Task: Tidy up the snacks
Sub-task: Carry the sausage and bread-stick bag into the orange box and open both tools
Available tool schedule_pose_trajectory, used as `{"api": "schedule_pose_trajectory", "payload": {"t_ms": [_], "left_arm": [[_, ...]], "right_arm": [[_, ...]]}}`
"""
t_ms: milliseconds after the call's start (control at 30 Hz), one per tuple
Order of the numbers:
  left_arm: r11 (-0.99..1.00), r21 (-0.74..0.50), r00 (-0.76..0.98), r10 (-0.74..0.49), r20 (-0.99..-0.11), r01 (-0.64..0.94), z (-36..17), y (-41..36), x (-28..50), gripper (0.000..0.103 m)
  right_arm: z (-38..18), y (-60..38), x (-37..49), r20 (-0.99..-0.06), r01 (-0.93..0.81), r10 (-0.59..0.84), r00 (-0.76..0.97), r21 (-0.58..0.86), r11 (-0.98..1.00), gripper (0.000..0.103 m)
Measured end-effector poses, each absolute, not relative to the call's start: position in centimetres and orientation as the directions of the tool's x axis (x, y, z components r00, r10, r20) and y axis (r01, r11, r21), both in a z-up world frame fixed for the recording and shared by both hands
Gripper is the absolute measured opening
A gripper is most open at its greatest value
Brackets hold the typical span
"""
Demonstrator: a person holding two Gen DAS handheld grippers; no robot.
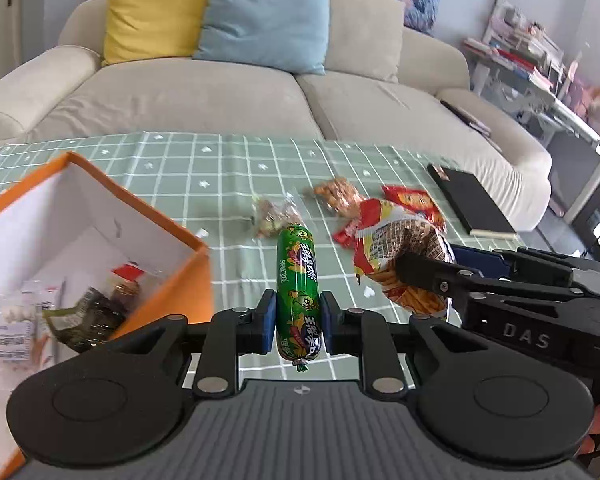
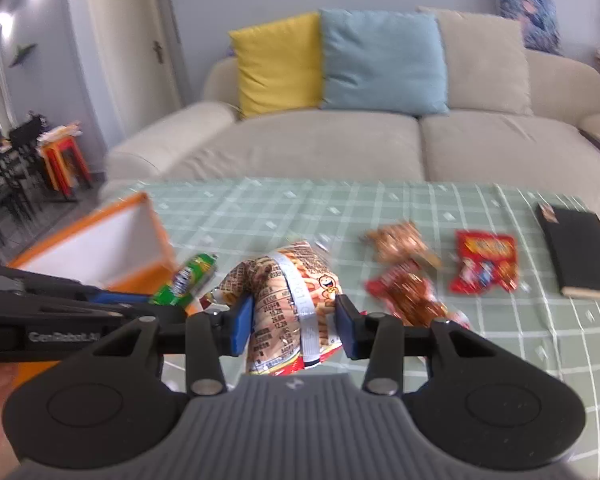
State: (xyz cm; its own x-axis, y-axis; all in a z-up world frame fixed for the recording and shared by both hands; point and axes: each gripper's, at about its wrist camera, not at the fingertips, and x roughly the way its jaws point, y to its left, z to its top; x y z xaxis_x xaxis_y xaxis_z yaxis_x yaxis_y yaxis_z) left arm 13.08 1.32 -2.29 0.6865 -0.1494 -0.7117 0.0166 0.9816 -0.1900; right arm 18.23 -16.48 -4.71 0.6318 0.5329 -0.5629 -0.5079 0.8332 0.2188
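L hand-held gripper [image 1: 298,320] is clamped on a green sausage stick [image 1: 298,292], blue pads pressed on both sides of it, stick held off the desk [image 1: 220,184] just right of the orange box [image 1: 196,248]. The box is open-topped w/ white inner walls; a few wrapped snacks [image 1: 88,316] lie at its bottom.

R hand-held gripper [image 2: 296,322] grips a crinkled snack bag [image 2: 296,296] w/ a printed label strip, bag pinched btwn its pads, also right of the box & beside the sausage stick.

Further right of the box, on the green checked cloth: a clear pack of brown snacks [image 2: 398,242], a red-brown pack [image 2: 412,296] & a red pack [image 2: 486,266]. Farthest from the box lies a black notebook [image 2: 580,252], near the desk edge. Beyond the box stands a beige sofa [image 2: 340,148] w/ yellow & blue cushions.
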Motion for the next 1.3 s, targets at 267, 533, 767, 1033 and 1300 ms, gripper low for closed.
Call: {"api": "schedule_pose_trajectory", "payload": {"t_ms": [267,533,767,1033,1300], "left_arm": [[0.981,-0.164,0.68,-0.052,-0.732,-0.101,-0.2,6.1,12.2,0.025],[0.966,-0.139,0.664,0.043,-0.746,-0.218,0.0,11.8,10.9,0.025],[0.964,-0.128,0.629,0.048,-0.776,-0.231,-1.1,16.1,11.2,0.025],[0.975,-0.084,0.568,0.048,-0.822,-0.203,-3.8,18.8,13.4,0.025],[0.968,-0.041,0.478,0.085,-0.874,-0.246,-6.4,21.1,15.1,0.025]], "right_arm": [[-0.4,-11.0,17.7,-0.513,-0.622,0.621,0.593,0.198,0.758,0.041],[1.9,-4.2,18.3,-0.525,-0.727,0.696,0.491,0.193,0.659,0.041],[1.3,1.6,20.7,-0.599,-0.75,0.713,0.364,0.265,0.606,0.041],[-1.4,7.2,22.6,-0.71,-0.781,0.623,0.328,0.167,0.602,0.041],[-4.3,11.8,24.7,-0.786,-0.806,0.536,0.308,0.084,0.586,0.041]]}}
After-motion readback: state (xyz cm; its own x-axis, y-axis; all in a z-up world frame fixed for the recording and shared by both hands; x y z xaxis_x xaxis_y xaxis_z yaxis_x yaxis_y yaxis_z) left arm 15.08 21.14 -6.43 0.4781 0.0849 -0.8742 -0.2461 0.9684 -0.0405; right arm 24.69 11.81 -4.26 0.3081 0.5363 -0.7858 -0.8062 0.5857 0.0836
